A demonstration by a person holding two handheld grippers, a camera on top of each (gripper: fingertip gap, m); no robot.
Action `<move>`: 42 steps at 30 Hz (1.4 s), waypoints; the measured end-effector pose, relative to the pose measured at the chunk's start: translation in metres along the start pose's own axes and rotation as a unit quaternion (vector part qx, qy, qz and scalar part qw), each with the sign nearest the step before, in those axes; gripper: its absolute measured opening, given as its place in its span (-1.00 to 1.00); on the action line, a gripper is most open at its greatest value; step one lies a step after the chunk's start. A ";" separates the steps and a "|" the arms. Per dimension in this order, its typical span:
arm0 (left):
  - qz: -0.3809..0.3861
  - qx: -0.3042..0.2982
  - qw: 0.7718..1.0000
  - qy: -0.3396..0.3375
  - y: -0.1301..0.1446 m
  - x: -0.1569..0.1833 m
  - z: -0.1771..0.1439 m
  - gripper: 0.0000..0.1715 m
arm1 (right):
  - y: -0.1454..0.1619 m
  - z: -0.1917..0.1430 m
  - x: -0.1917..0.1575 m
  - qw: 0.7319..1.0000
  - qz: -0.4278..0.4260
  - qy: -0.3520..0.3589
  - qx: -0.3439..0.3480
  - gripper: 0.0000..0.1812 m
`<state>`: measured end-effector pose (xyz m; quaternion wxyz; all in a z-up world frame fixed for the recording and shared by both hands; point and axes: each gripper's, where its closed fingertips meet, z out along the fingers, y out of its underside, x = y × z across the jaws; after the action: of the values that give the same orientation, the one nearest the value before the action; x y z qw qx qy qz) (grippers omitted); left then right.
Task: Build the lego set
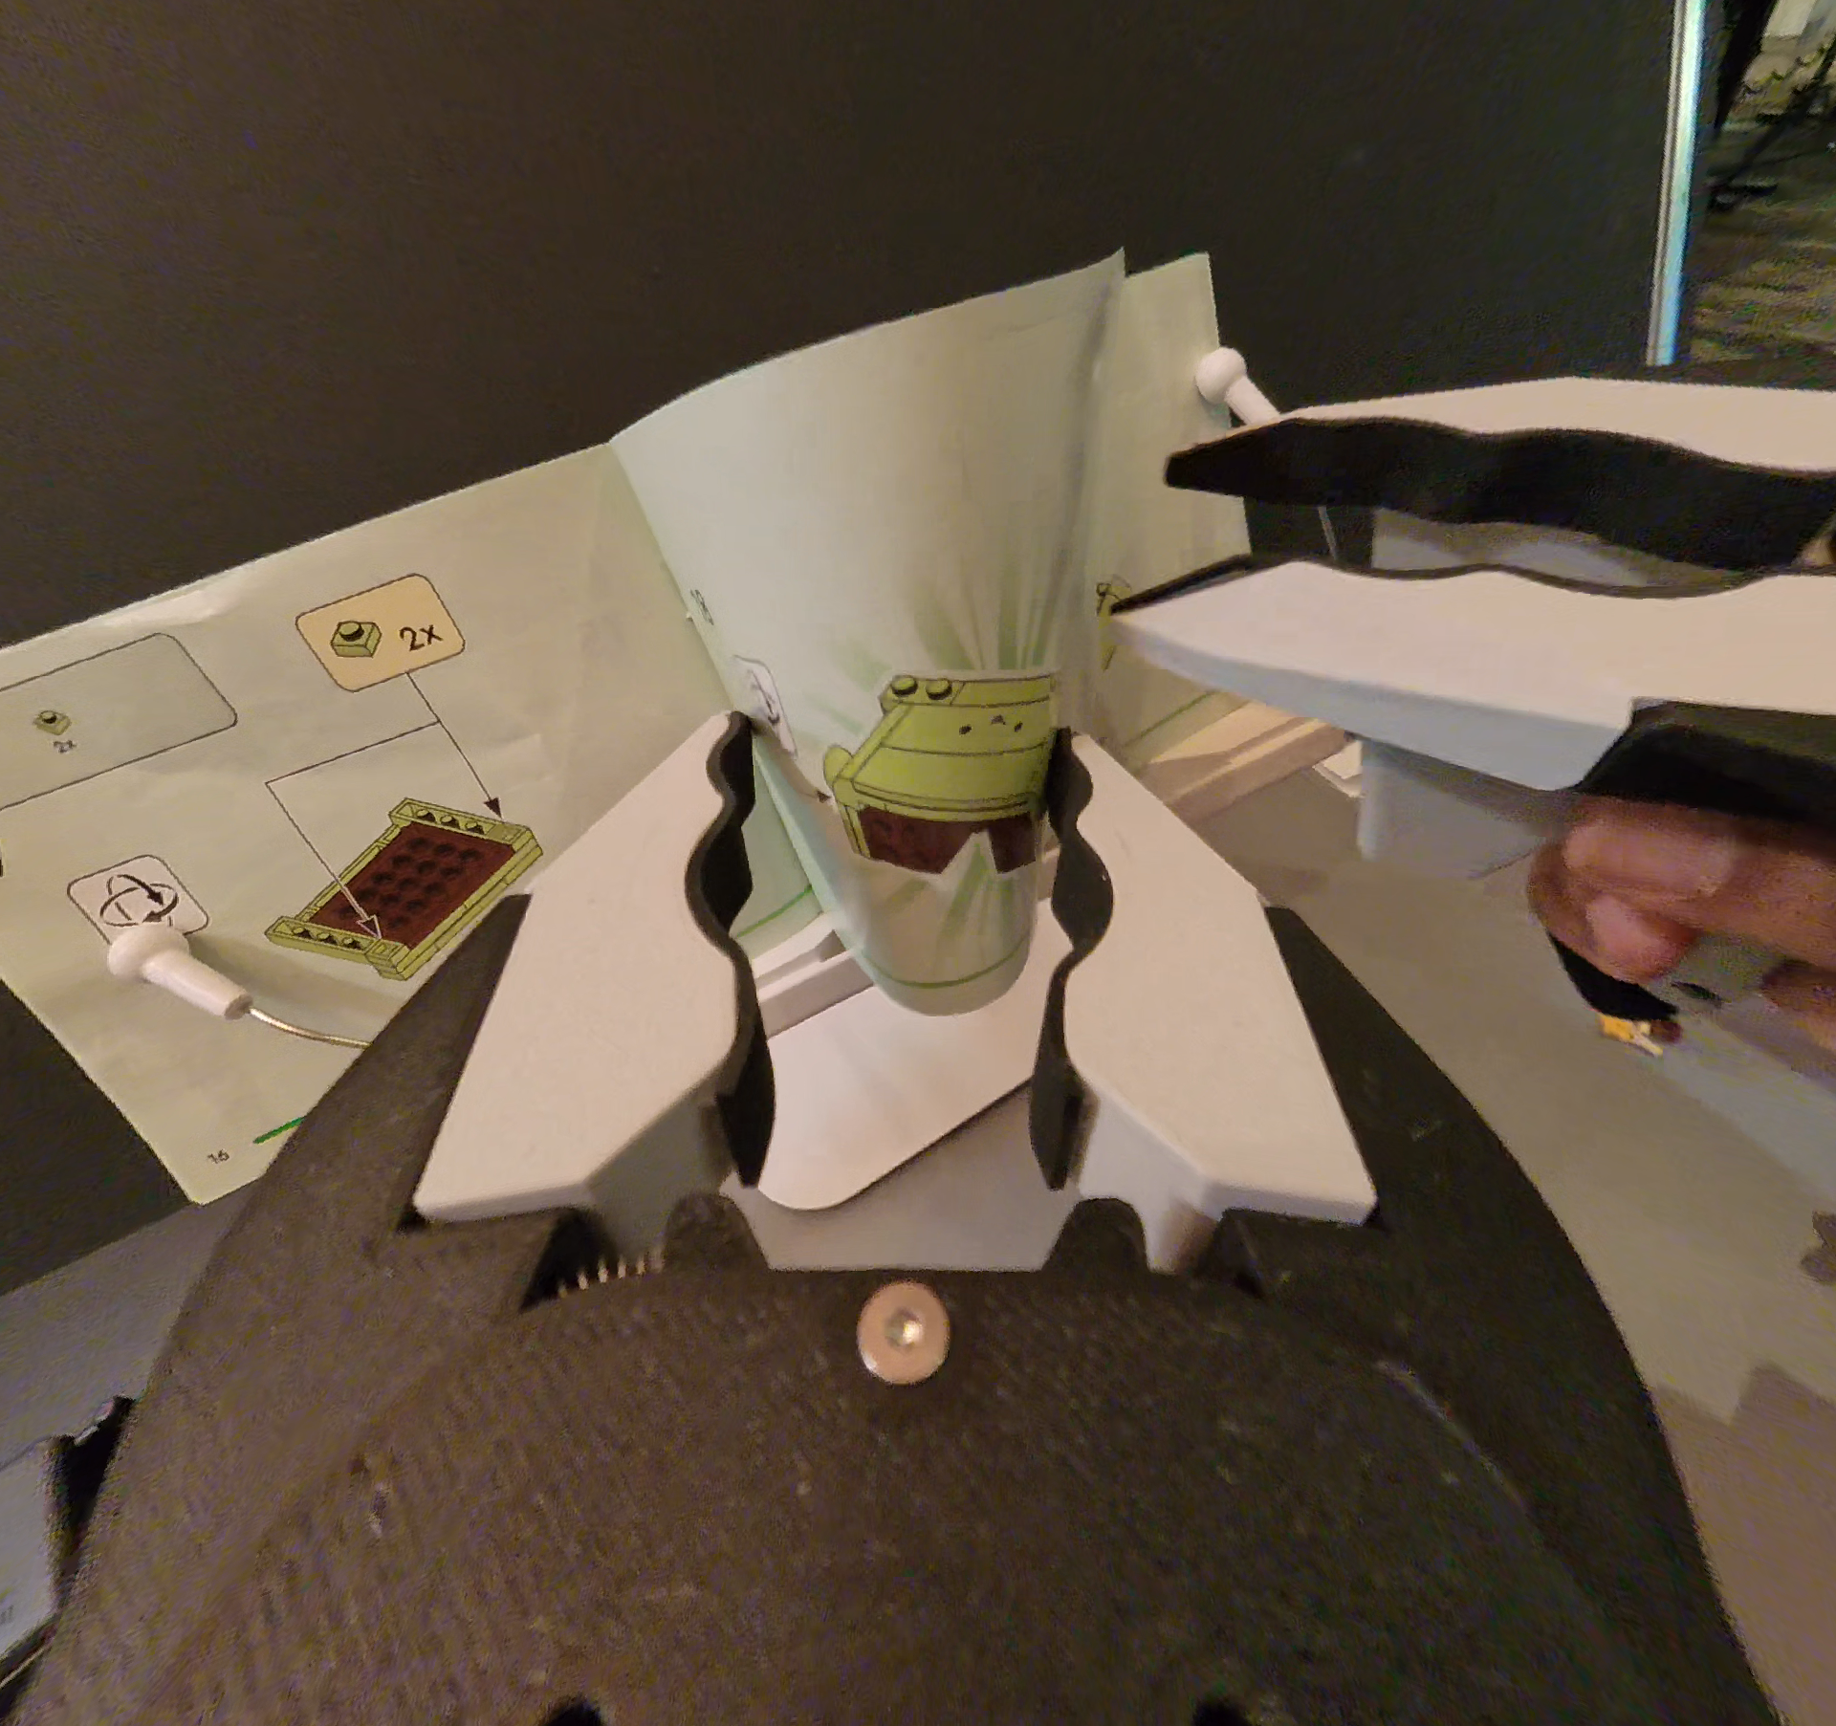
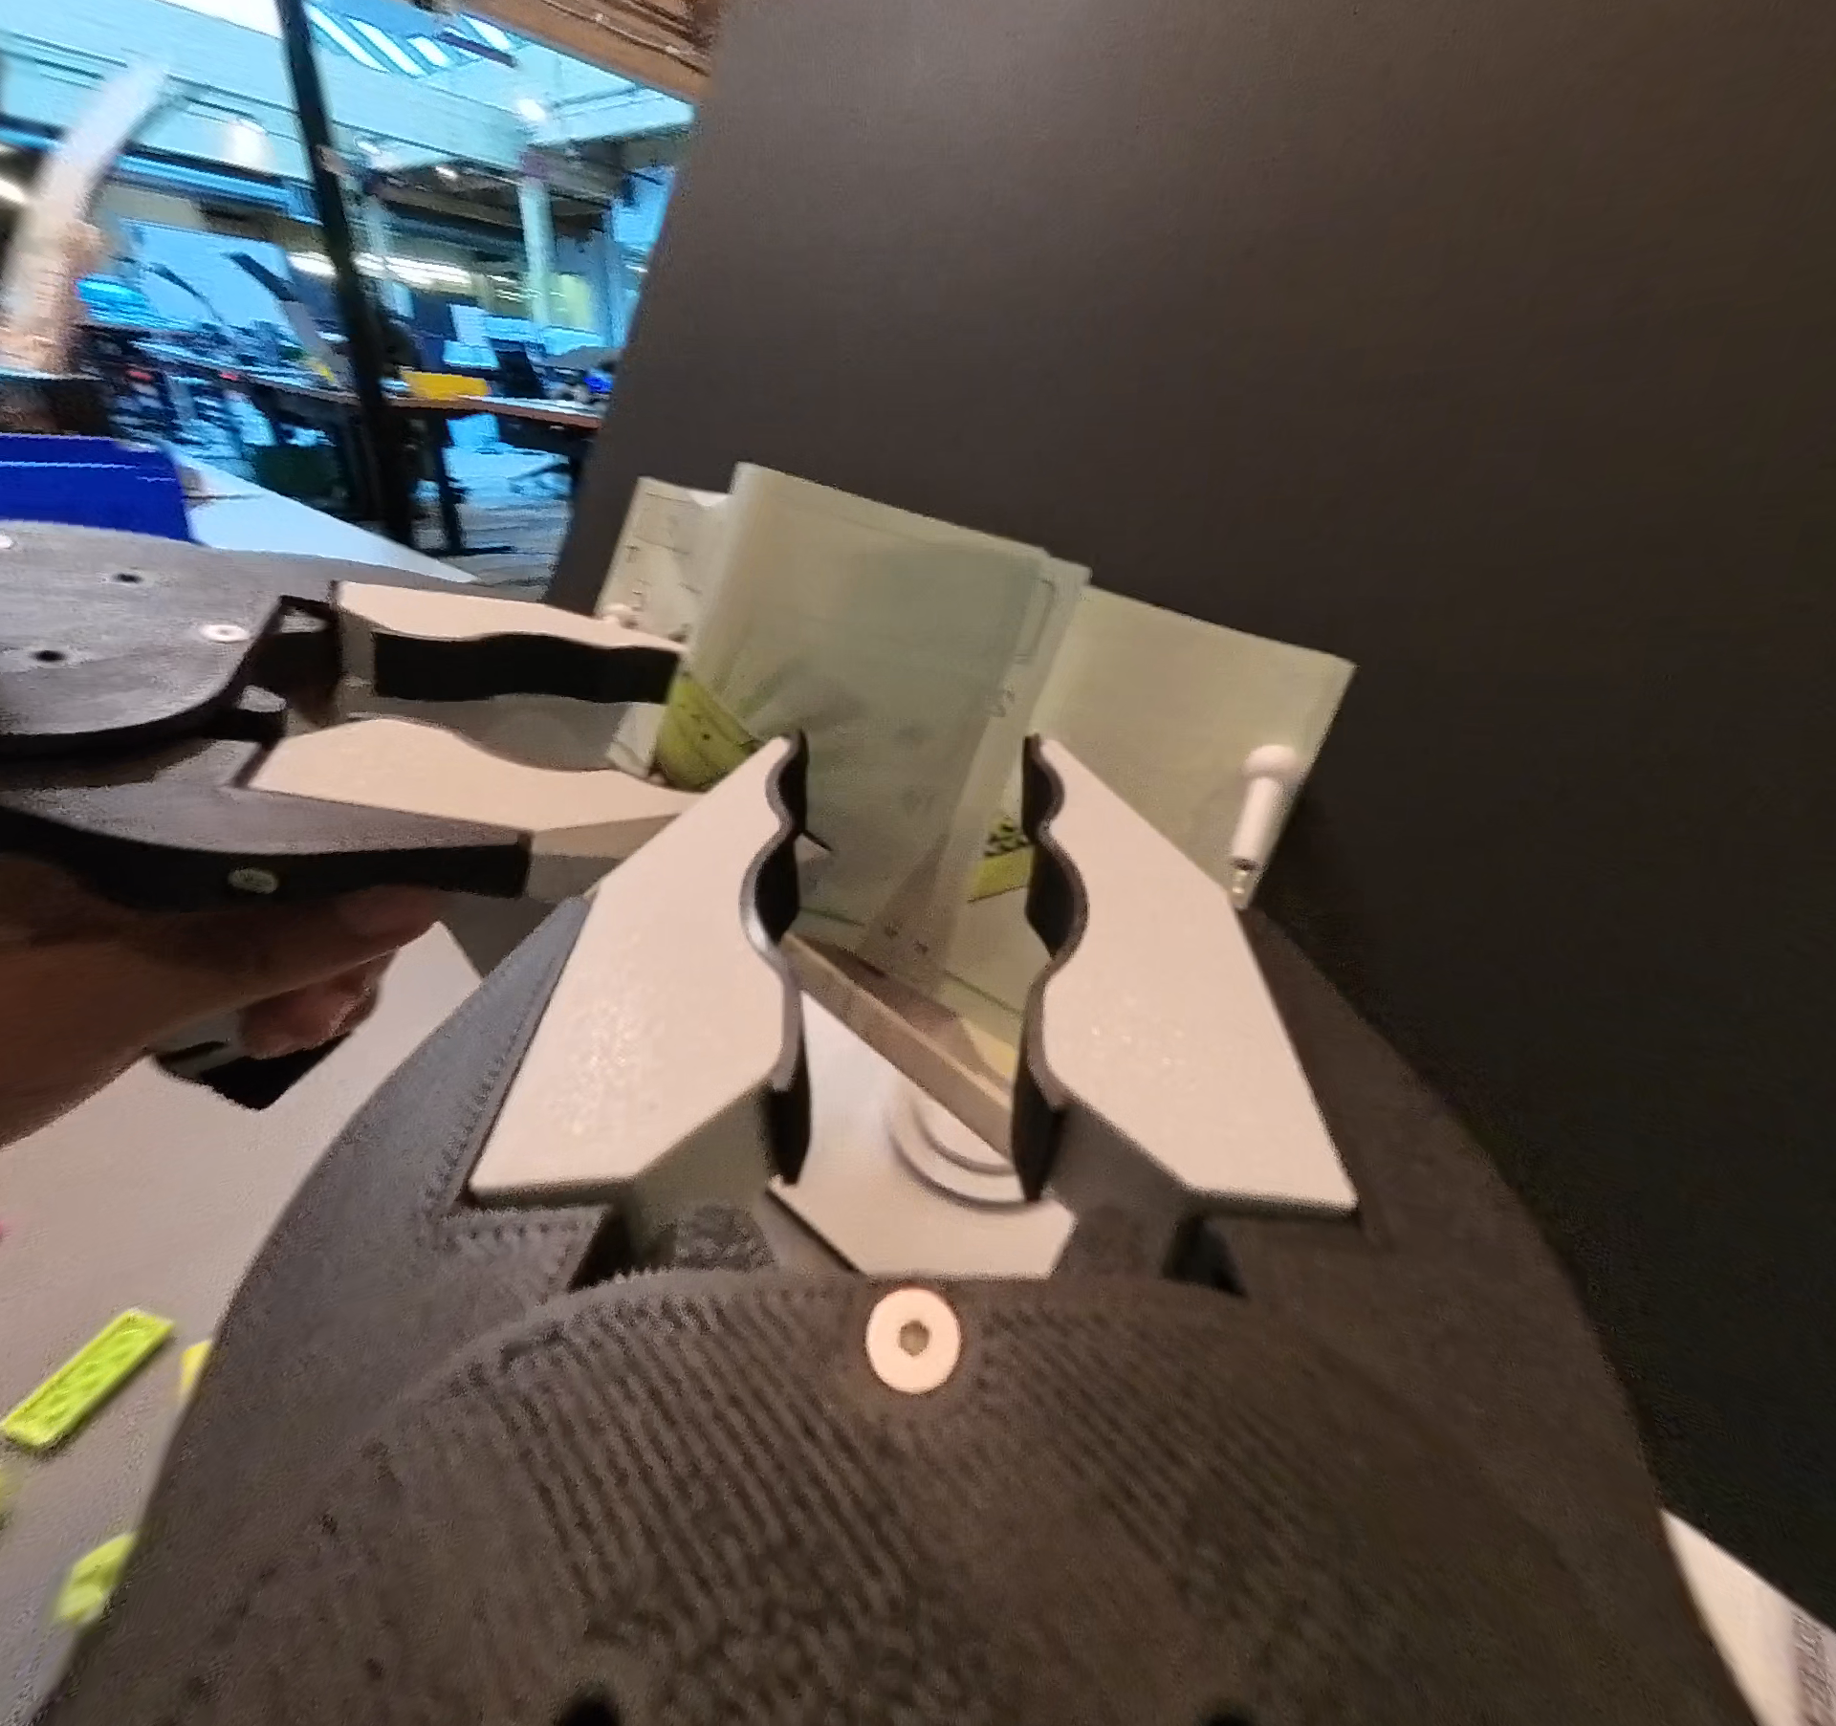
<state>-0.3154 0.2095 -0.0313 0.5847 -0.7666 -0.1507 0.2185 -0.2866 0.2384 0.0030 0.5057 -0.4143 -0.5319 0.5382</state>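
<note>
Grippers meet at the instruction booklet [image 1: 556, 754], which stands propped open against the dark partition [image 1: 695, 138] at the back edge of the desk [image 1: 1490, 1132]. The left gripper [image 1: 899, 784] points straight at the booklet with its fingers apart, and a loose page [image 1: 894, 585] curls forward between the tips; whether the black pads touch the paper cannot be told. The right gripper [image 1: 1182, 536] comes in from the right, turned on its side so one finger lies above the other, its fingers also apart with their tips at the page's right edge. A hand [image 1: 1649, 884] grips its handle below.

In the right wrist view the right gripper [image 2: 914, 784] frames the same curled page [image 2: 894, 685], and the left gripper [image 2: 636, 754] enters from the left, held by a hand [image 2: 199, 973].

White pegs on wire hold the booklet: one [image 1: 164, 958] at its lower left page, another [image 1: 1227, 382] at the upper right.

Lime-green lego pieces [image 2: 84, 1390] lie blurred on the pale grey desk near its front left. Beyond the partition, an open workspace [image 2: 298, 287] with desks and bright windows shows.
</note>
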 end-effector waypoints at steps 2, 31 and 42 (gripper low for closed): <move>0.007 -0.005 1.000 0.017 0.004 0.002 -0.003 -0.35 | -0.001 0.000 -0.007 0.999 0.021 -0.033 0.010 -0.52; -0.103 0.039 0.979 0.171 0.001 0.002 -0.031 -0.58 | -0.006 0.005 -0.028 0.979 0.147 -0.140 0.034 -0.60; -0.147 0.040 0.978 0.146 0.005 -0.015 -0.034 -0.61 | -0.001 0.000 -0.033 0.978 0.127 -0.166 0.011 -1.00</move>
<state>-0.3112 0.1731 -0.0259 0.6563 -0.7355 -0.1665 0.0219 -0.2816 0.2059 0.0008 0.3422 -0.3776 -0.5453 0.6655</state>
